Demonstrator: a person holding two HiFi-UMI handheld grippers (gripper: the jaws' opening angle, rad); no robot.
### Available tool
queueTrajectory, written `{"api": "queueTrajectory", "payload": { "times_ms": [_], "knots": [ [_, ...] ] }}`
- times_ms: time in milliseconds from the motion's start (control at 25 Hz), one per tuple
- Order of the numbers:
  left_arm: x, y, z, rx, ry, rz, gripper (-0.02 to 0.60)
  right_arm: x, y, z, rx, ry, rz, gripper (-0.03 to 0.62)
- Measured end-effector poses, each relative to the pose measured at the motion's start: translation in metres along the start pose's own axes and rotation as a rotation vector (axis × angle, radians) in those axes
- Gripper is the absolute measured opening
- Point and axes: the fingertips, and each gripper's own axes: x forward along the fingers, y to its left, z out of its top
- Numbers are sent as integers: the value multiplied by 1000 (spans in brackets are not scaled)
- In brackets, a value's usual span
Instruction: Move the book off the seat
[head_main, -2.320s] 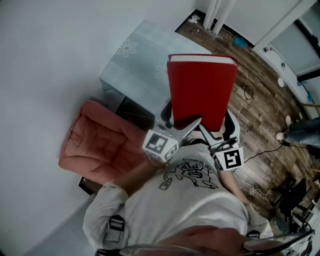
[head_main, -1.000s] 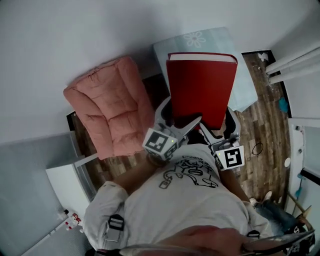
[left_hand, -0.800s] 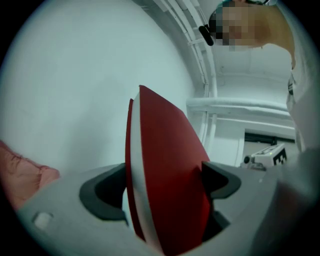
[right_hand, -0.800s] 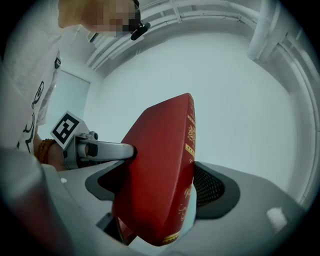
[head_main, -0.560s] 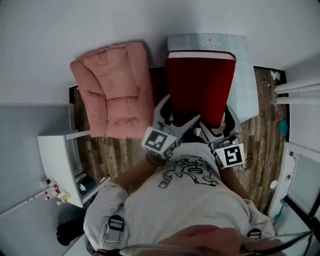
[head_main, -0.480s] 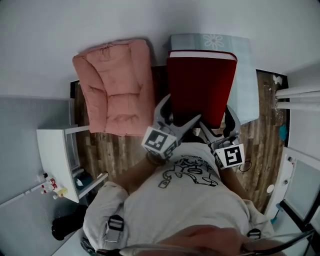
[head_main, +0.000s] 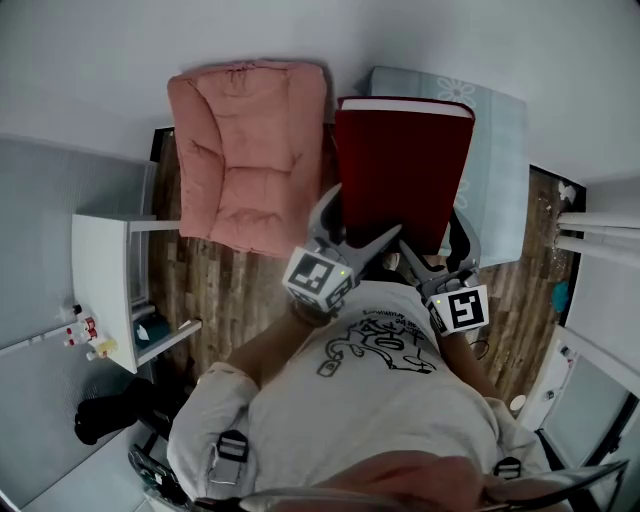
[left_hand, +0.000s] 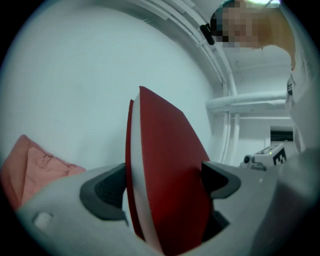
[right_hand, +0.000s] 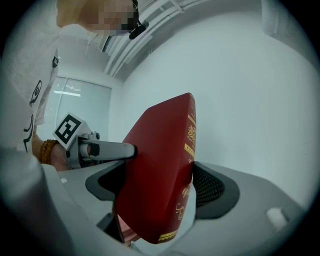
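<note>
I hold the red book (head_main: 402, 165) upright in the air, clear of the pink seat (head_main: 245, 150); the left gripper (head_main: 358, 230) and right gripper (head_main: 437, 252) both have jaws clamped on its lower edge

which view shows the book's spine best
The right gripper view: the spine of the red book, with gold print, faces it. The left gripper view shows its page edge; the head view mainly its cover.

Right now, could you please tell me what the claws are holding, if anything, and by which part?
Both hold the red book by its near end: the left claw clamps the page-edge side, the right claw the spine side.
</note>
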Motion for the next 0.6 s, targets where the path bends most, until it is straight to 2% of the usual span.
{"api": "queueTrajectory", "payload": {
  "times_ms": [600],
  "knots": [
    [20,49,-15,-57,59,-62,460,43,-8,-25,25,74,-48,411]
  ]
}}
